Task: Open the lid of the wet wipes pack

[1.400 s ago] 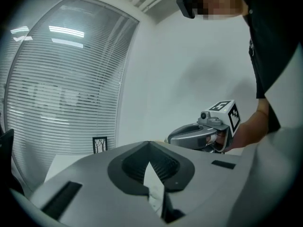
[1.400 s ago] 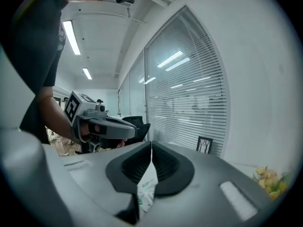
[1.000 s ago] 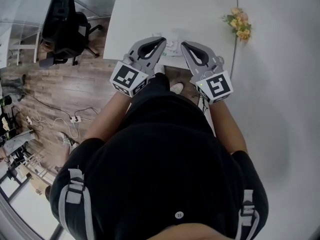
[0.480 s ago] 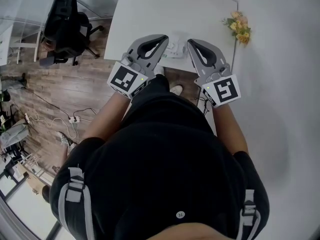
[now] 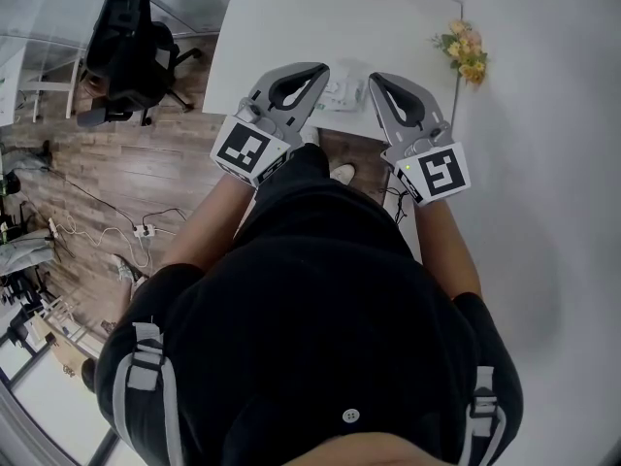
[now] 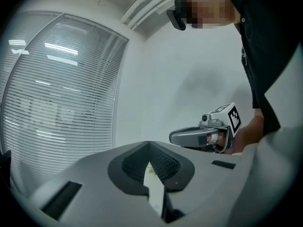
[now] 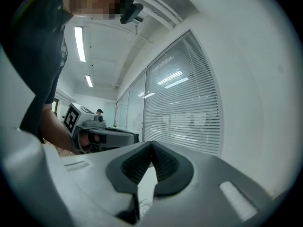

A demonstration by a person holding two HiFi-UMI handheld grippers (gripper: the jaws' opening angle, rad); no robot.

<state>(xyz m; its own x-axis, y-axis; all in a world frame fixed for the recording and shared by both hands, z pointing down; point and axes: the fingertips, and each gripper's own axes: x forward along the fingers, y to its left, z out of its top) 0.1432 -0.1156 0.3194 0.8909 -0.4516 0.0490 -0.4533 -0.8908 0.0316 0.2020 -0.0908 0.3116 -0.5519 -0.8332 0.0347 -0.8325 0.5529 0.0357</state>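
The wet wipes pack [image 5: 342, 93] is a small white pack with pale print, lying near the front edge of the white table [image 5: 291, 27]. Part of it is hidden by the grippers. My left gripper [image 5: 320, 69] hovers level just left of the pack, jaws shut and empty. Just right of the pack my right gripper [image 5: 374, 78] is also shut on nothing. The left gripper view shows its closed tips [image 6: 149, 143] with the right gripper [image 6: 203, 136] alongside. In the right gripper view the closed tips [image 7: 151, 143] point at window blinds, with the left gripper [image 7: 102, 135] beside them.
A small bunch of yellow and pink flowers [image 5: 464, 49] stands at the table's right edge by the white wall. A black office chair [image 5: 126, 51] stands on the wooden floor left of the table. Cables and a power strip [image 5: 146, 229] lie on the floor.
Both grippers have risen and shifted a little farther over the table's front edge; the right one has drifted slightly right. Both stay shut.
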